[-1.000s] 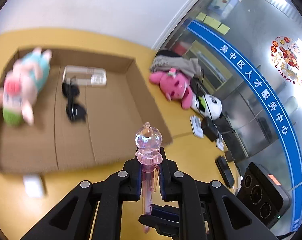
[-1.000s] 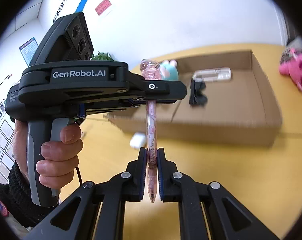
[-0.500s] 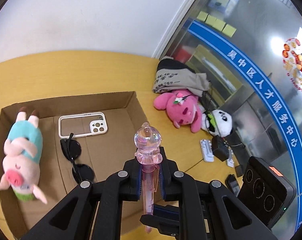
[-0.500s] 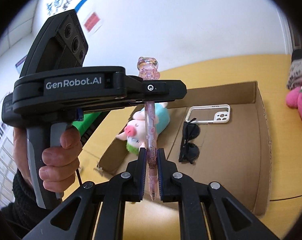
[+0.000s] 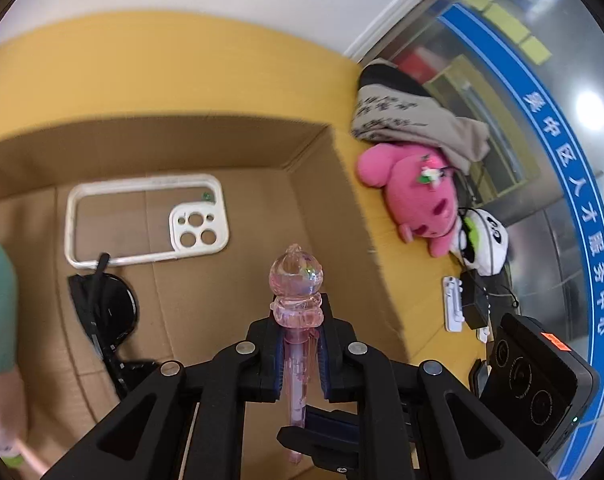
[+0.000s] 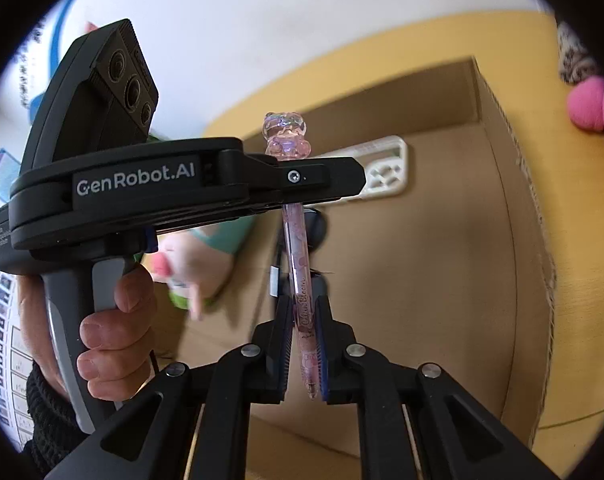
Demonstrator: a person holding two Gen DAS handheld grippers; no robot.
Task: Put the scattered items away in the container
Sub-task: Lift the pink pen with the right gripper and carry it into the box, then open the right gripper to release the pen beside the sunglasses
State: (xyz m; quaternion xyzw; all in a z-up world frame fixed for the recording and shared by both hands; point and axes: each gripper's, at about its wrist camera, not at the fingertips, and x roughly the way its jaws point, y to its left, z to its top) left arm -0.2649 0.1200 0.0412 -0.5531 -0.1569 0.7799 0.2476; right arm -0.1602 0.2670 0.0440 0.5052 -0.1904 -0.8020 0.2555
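A clear pink pen (image 5: 296, 280) with a bear-shaped top hangs over the open cardboard box (image 5: 313, 184). My left gripper (image 5: 298, 320) is shut on the pen just under the bear. My right gripper (image 6: 303, 320) is shut on the pen's lower barrel (image 6: 298, 256), and from there the left gripper (image 6: 290, 178) crosses in from the left, gripped by a hand (image 6: 114, 340). Inside the box lie a white phone case (image 5: 142, 220), black sunglasses (image 5: 102, 312) and a pig plush (image 6: 198, 256) in a teal top.
On the yellow table right of the box sit a pink plush (image 5: 417, 196), a panda plush (image 5: 481, 240), a folded grey cloth (image 5: 413, 120) and small black and white gadgets (image 5: 461, 304). A white wall stands behind the table.
Both grippers have carried the pen from in front of the box to above its inside and lower. The phone case and sunglasses now look much closer.
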